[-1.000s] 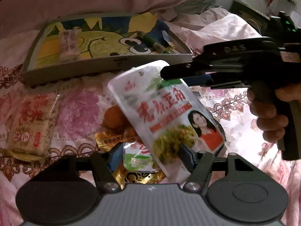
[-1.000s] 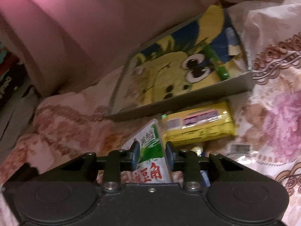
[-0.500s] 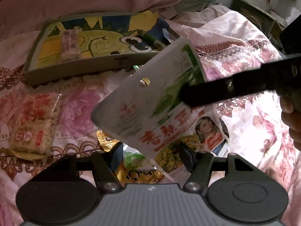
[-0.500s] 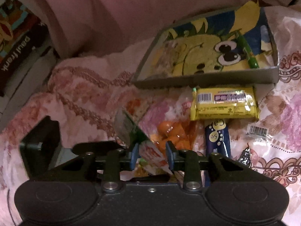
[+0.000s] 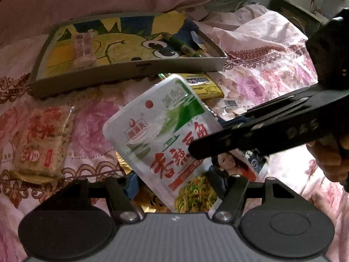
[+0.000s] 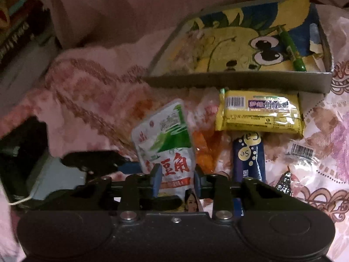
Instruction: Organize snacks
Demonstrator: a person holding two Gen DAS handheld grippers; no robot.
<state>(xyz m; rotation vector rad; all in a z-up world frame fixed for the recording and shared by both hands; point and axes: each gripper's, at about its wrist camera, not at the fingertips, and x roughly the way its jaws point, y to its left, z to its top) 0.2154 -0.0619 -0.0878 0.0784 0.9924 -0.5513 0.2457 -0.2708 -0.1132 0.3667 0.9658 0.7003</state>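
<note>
Here's the white-and-green snack pouch (image 5: 165, 131) up off the bedding, tilted, its rounded top edge pointing toward the cartoon-printed tray (image 5: 135, 67). The right gripper (image 6: 176, 180) has the pouch between its 2 blue pads, and its jaws have just been closing in on it; the pouch stands up between them with its red lettering facing the camera. From the left wrist view that same gripper reaches in from the right as a long dark bar crossing the pouch's lower half, with the person's hand (image 5: 331, 159) wrapped on the handle. The left gripper (image 5: 174, 184) sits below with its jaws spread wide, the pouch's lower end hanging between them; whether either pad touches it I cannot tell. On the pink floral bedspread (image 5: 261, 80), a yellow packet (image 6: 259, 114) lies just in front of the tray's near wall, a dark blue stick pack (image 6: 248, 155) beside it, a rice-cracker pack (image 5: 41, 142) off to the left. Inside the tray: a green pen (image 6: 292, 50) and a small pink packet (image 5: 84, 45).
</note>
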